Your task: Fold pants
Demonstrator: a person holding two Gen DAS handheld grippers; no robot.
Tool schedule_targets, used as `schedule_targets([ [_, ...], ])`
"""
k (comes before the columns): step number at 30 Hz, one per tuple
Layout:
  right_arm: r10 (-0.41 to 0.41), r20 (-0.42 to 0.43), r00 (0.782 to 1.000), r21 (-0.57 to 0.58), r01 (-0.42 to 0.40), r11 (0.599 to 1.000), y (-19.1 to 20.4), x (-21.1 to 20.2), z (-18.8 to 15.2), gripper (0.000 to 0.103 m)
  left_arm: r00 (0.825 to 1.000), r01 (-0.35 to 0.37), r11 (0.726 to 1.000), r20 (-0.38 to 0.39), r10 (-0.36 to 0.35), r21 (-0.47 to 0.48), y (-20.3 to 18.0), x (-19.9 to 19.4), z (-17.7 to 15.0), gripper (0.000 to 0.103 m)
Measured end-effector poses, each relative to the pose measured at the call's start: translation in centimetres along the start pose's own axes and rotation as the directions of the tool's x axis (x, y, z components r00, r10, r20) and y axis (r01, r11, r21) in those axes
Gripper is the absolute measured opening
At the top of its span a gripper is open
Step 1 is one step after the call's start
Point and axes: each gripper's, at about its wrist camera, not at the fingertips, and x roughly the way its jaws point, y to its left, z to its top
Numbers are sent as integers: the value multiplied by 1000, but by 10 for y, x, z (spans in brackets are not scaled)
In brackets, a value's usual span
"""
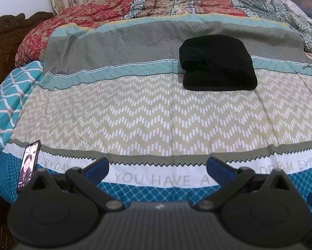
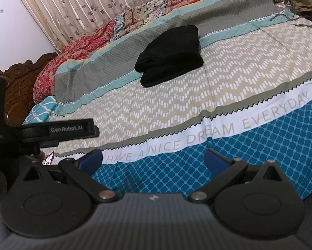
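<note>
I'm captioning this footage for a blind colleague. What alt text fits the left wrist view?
Black pants lie folded in a compact bundle on a patterned bedspread, far from the left gripper, whose jaws stand open and empty. A lit phone rests at the bed's left edge.

Your left gripper hangs over the near edge of the bedspread, its blue fingers spread wide with nothing between them. The black pants lie folded in a compact bundle far ahead, to the right. A lit phone leans at the left edge.
</note>
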Motion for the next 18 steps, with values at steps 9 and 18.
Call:
schedule_targets([
  [9,-2,70,998,2,1,1000,-2,-8,3,103,1000,25,1000,19,-25,6,-2,-6,1,103],
  [18,-9,98,995,-3,9,1000,-3,-11,5,103,998,68,998,3,-68,-4,-6,-12,1,103],
])
